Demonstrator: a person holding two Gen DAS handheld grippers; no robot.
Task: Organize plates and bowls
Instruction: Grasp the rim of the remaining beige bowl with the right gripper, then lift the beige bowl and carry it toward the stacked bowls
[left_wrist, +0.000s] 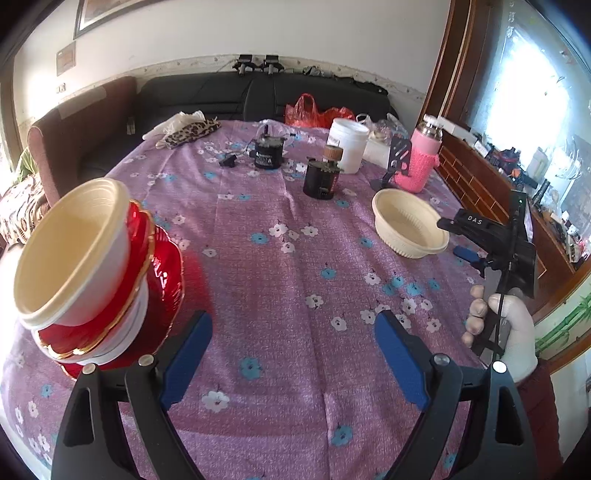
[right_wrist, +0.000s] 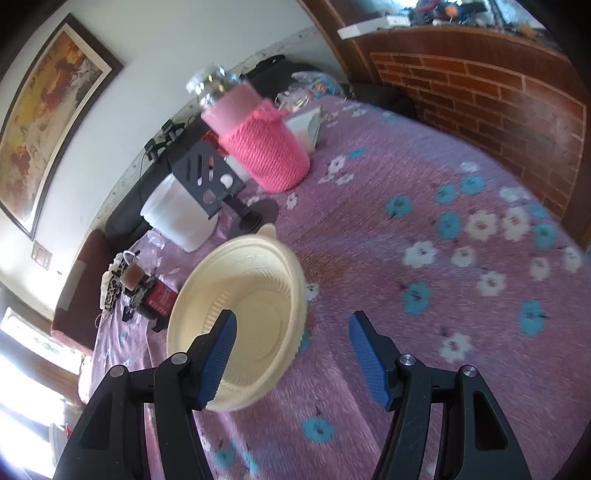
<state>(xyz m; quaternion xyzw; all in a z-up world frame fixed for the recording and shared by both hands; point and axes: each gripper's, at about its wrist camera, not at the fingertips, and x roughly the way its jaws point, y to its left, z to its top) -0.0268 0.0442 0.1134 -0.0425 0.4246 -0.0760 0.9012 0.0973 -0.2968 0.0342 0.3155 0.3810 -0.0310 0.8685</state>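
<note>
the left hand-held gripper (left_wrist: 291, 354) hangs over the flowered worktop (left_wrist: 280, 266) with its blue pads spread wide and nothing between them. just to its left stands a stack of bowls and plates (left_wrist: 96, 273): a cream bowl (left_wrist: 70, 251) on top, nested in red, gold-rimmed dishes with white bowls between.

the right hand-held gripper (right_wrist: 291, 354) is also apart, holding nothing. its left pad sits in front of the lone cream bowl (right_wrist: 240, 317), over the bowl's inside, while the other pad is outside over the cloth, so the near rim lies between them; i cannot tell whether either pad touches it. this bowl rests on the worktop, well apart from the stack and near a pink knitted bottle (right_wrist: 258, 144) and a white tub (right_wrist: 177, 214).

judging from this, the bowl looks light and thin, so a pinch on one wall could flex it, tip it or let it slip. the stack looks tall and uneven; a careless bump from the left tool, or setting another bowl on off-centre, could topple it. the bottle and a black stand (right_wrist: 207, 177) crowd the far side.
</note>
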